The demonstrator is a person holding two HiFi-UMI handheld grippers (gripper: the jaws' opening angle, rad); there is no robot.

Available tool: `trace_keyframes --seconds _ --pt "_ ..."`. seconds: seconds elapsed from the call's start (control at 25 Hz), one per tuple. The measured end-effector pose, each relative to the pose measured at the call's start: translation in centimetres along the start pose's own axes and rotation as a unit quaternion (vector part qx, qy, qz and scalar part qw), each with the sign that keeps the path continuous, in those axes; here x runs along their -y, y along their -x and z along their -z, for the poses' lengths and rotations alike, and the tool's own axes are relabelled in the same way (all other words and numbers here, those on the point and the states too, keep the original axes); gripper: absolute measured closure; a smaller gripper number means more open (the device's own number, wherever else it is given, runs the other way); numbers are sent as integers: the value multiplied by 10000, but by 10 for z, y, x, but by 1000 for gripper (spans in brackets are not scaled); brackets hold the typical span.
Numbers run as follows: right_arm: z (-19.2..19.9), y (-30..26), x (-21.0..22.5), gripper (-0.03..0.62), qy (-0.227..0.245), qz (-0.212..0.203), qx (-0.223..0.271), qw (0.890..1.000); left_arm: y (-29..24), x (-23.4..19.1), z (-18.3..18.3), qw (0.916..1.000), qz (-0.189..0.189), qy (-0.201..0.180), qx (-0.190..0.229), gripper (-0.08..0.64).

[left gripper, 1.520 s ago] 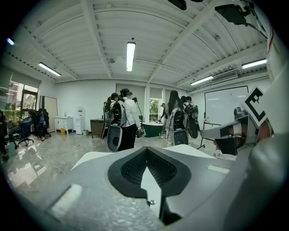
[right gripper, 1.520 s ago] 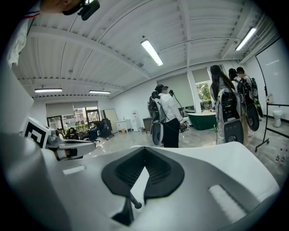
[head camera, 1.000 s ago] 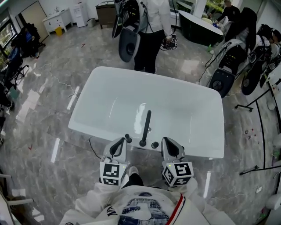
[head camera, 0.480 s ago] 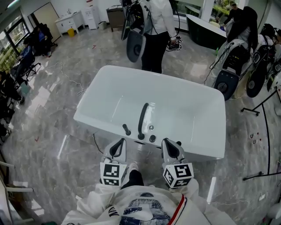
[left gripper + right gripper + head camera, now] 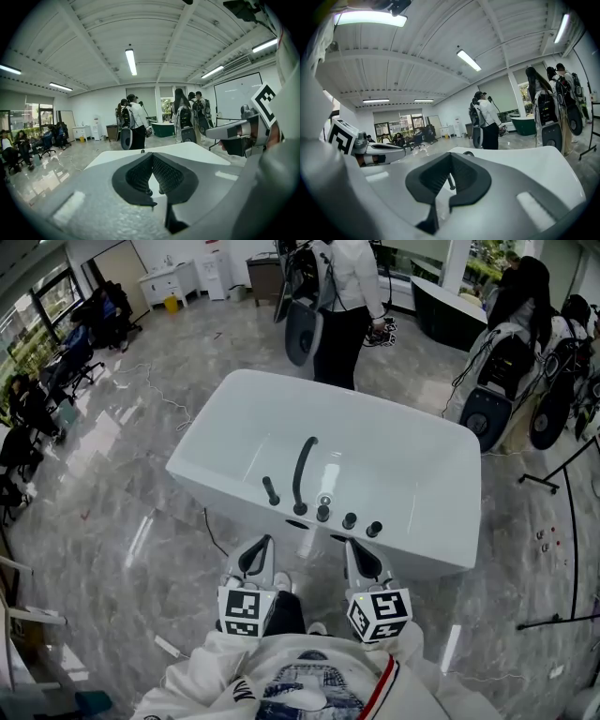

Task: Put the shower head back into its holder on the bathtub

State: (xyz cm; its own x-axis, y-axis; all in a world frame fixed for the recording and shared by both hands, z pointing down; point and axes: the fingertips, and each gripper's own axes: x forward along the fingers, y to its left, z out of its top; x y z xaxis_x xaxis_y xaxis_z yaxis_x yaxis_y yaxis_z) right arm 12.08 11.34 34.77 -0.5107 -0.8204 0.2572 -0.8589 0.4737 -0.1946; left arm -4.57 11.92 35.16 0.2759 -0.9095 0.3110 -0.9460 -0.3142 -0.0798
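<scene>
shower head (image 5: 270, 491): slim, black, on glossy bathtub (image 5: 441, 442); left gripper (image 5: 260, 549), right gripper (image 5: 359, 551) closed.

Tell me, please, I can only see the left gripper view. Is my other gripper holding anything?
Observer: No. The right gripper view shows the right gripper shut, with nothing in it.
Operator: What's on the tub's near edge?
Observer: The head view shows three round black knobs in a row on the bathtub rim, to the picture's right of a long curved black fitting.
</scene>
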Motion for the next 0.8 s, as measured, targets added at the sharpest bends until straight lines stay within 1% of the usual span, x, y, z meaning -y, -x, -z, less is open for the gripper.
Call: trace_keyframes --seconds 0.12,0.36,0.56,0.8 --pt "7 18 -5 588 23 -54 -48 10000 15 14 5 10000 1 29 -61 561" --pt "12 38 -8 588 71 63 -76 9999 31 24 14 9998 100 59 -152 560" --pt "9 42 -13 588 194 234 -73 9995 37 21 12 9998 148 46 -126 560" --pt "0 37 -29 588 242 316 -15 9992 46 4 10 9998 180 66 -89 561"
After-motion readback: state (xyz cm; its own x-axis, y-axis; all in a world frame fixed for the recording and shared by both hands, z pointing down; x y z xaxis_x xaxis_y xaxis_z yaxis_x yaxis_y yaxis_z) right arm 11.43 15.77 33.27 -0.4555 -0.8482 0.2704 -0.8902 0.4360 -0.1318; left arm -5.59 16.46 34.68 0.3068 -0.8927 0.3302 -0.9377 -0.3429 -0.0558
